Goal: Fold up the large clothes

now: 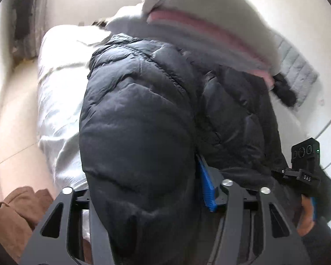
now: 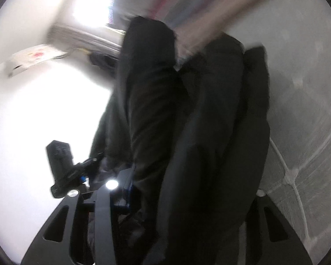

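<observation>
Black puffer jacket (image 1: 139, 114), bulk pinched in left hand-held gripper (image 1: 147, 198) and right hand-held gripper (image 2: 187, 198): lay flat on bed (image 1: 55, 101), hems aligned

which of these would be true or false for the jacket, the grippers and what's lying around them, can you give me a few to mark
1. The black quilted puffer jacket bulges between the left gripper's two fingers. True.
2. The jacket is bright red. False: it is black.
3. A brown cloth lies at the lower left of the left wrist view. True.
4. The right gripper has nothing between its fingers. False: dark folds of the jacket fill the gap.
5. A grey quilted garment lies beyond the jacket on the right of the left wrist view. True.
6. The jacket lies folded into a flat square. False: it is bunched and puffy.
</observation>
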`<state>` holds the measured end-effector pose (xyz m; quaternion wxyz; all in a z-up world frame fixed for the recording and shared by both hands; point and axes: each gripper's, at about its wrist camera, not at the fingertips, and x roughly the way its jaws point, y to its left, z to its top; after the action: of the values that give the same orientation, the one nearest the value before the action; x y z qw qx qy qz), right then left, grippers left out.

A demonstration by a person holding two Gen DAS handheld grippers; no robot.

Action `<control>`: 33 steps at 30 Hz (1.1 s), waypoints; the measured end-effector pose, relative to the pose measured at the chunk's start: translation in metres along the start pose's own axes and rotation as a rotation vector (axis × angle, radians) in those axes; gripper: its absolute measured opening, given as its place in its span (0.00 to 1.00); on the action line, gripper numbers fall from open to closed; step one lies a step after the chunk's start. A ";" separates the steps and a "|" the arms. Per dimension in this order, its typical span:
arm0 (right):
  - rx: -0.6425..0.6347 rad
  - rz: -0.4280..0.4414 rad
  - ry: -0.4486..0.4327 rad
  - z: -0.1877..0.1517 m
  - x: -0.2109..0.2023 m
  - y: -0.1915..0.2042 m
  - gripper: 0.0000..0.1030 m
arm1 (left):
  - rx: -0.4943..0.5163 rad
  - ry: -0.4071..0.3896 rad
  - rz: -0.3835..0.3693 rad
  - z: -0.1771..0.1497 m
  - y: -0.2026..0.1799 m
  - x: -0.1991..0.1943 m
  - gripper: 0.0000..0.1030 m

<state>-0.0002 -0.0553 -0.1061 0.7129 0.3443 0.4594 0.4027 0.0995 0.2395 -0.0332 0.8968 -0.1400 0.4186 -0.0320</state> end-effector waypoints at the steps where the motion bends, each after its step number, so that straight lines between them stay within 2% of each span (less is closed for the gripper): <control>1: 0.033 0.009 0.006 -0.002 0.003 -0.010 0.63 | -0.019 0.031 0.008 -0.003 0.008 0.012 0.66; 2: 0.070 0.028 0.012 -0.004 0.005 -0.020 0.66 | -0.036 0.040 0.004 -0.007 0.014 0.018 0.72; 4: 0.075 0.049 0.017 -0.008 -0.001 -0.024 0.68 | -0.052 0.037 -0.008 -0.012 0.020 0.017 0.76; 6: 0.068 0.030 0.038 -0.013 -0.008 -0.023 0.70 | -0.063 0.051 -0.028 -0.012 0.026 0.012 0.76; 8: 0.050 -0.015 0.046 -0.021 -0.028 -0.023 0.74 | -0.055 0.040 -0.008 -0.017 0.027 -0.001 0.76; 10: 0.021 -0.080 0.041 -0.027 -0.049 -0.021 0.76 | -0.006 0.006 0.085 -0.024 0.022 -0.014 0.76; 13: -0.072 -0.216 -0.003 -0.048 -0.085 -0.005 0.77 | 0.122 -0.084 0.311 -0.038 -0.010 -0.043 0.79; 15: -0.158 -0.339 -0.035 -0.065 -0.100 0.018 0.82 | 0.210 -0.142 0.382 -0.046 -0.037 -0.061 0.81; 17: -0.221 -0.412 -0.055 -0.082 -0.111 0.040 0.83 | 0.232 -0.175 0.389 -0.055 -0.052 -0.078 0.81; 23: -0.448 -0.520 -0.127 -0.126 -0.105 0.109 0.87 | 0.182 -0.211 0.325 -0.069 -0.078 -0.111 0.82; 24: -0.470 -0.530 -0.138 -0.117 -0.084 0.126 0.87 | 0.179 -0.211 0.319 -0.071 -0.083 -0.115 0.83; 28: -0.522 -0.589 -0.181 -0.118 -0.062 0.155 0.88 | 0.149 -0.194 0.288 -0.096 -0.095 -0.122 0.84; 31: -0.509 -0.624 -0.210 -0.111 -0.047 0.167 0.88 | 0.125 -0.182 0.272 -0.110 -0.101 -0.128 0.85; 33: -0.489 -0.680 -0.222 -0.110 -0.044 0.170 0.91 | 0.144 -0.186 0.280 -0.113 -0.104 -0.128 0.85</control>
<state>-0.1578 -0.0066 0.0198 0.9106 0.0356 0.3584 0.2026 -0.0627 0.1365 0.0220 0.9350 -0.0184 0.3457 0.0764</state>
